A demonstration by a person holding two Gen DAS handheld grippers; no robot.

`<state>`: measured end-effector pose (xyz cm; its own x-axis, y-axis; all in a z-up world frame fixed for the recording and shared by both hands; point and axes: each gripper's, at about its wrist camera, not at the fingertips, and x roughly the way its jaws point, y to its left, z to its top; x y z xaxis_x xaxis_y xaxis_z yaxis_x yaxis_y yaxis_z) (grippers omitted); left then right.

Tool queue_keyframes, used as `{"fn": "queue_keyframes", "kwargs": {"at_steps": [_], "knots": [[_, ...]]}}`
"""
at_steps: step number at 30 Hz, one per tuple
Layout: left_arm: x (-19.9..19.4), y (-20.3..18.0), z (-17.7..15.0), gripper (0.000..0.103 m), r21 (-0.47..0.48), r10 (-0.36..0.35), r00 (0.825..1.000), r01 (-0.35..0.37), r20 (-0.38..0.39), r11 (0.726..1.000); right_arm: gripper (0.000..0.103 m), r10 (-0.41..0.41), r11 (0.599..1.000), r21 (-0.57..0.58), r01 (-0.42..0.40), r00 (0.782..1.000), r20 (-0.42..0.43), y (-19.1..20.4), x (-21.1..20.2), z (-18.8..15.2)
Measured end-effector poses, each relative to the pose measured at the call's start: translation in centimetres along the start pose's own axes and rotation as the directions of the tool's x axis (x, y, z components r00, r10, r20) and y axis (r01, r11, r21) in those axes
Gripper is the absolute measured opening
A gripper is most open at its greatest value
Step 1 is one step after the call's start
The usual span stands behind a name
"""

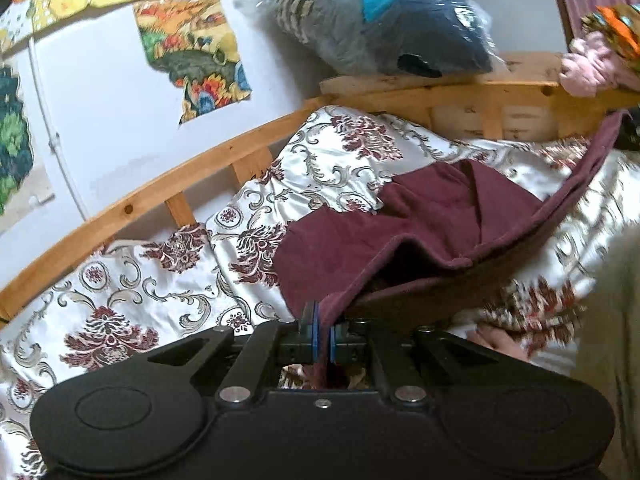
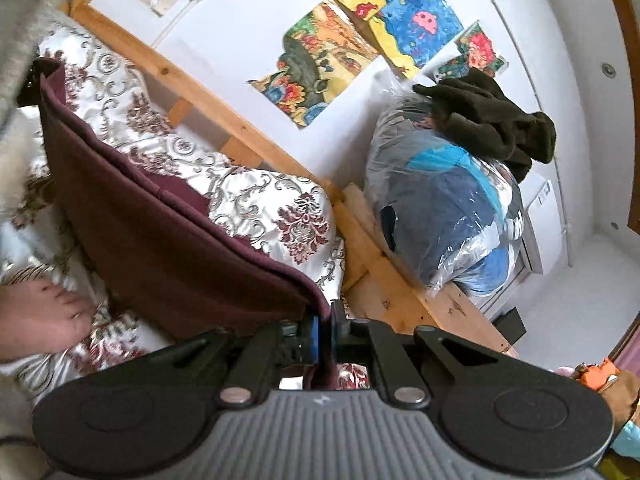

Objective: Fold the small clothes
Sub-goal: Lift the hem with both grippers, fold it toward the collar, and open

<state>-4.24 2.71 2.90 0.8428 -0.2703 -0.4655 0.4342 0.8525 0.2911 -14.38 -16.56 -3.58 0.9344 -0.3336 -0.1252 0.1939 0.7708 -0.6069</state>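
Note:
A maroon garment [image 1: 432,216] lies partly on a floral bedspread [image 1: 168,280]. My left gripper [image 1: 323,338] is shut on one corner of its edge and holds it lifted. My right gripper [image 2: 324,334] is shut on the other corner of the same maroon garment [image 2: 168,240]. The edge hangs taut between the two grippers, raised above the bed, while the rest of the cloth trails on the bedspread [image 2: 248,196].
A wooden bed frame [image 1: 168,196] runs along a white wall with colourful pictures [image 1: 192,48]. A plastic bag of clothes [image 2: 448,200] sits at the bed's end with a dark garment [image 2: 492,120] on top. A bare foot [image 2: 36,316] rests on the bed.

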Motion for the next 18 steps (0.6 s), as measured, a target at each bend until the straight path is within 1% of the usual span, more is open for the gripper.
{"fn": "queue_keyframes", "kwargs": {"at_steps": [3,8,10,13,15,18], "knots": [[2.1,0.5,1.8,0.005,-0.019,0.017,1.0,-0.017,-0.005,1.0,0.007,-0.015,0.999,0.043,0.015,1.0,0.01,-0.5,2.8,0.5],[6.8,0.7,5.1,0.005,0.023,0.071,0.997,-0.071,-0.008,0.997,0.007,-0.03,0.996,0.091,0.028,0.999,0.022,-1.6,9.2,1.5],[9.8,1.1,6.4,0.005,0.003,0.089,0.995,-0.089,-0.042,0.996,0.007,-0.005,0.994,0.105,0.002,1.0,0.028,-1.8,12.2,1.7],[14.8,2.6,7.8,0.005,-0.078,0.086,0.989,-0.095,-0.116,0.992,0.007,0.014,0.992,0.126,-0.019,0.999,0.036,-1.5,16.7,2.0],[18.3,3.8,8.3,0.005,-0.132,0.094,0.981,-0.117,-0.167,0.984,0.007,0.018,0.992,0.122,-0.023,0.999,0.041,-0.9,19.6,2.3],[23.1,4.9,8.6,0.005,-0.157,0.112,0.969,-0.149,-0.22,0.976,0.007,0.029,0.994,0.103,-0.032,0.999,0.03,0.5,23.7,2.3]]}}
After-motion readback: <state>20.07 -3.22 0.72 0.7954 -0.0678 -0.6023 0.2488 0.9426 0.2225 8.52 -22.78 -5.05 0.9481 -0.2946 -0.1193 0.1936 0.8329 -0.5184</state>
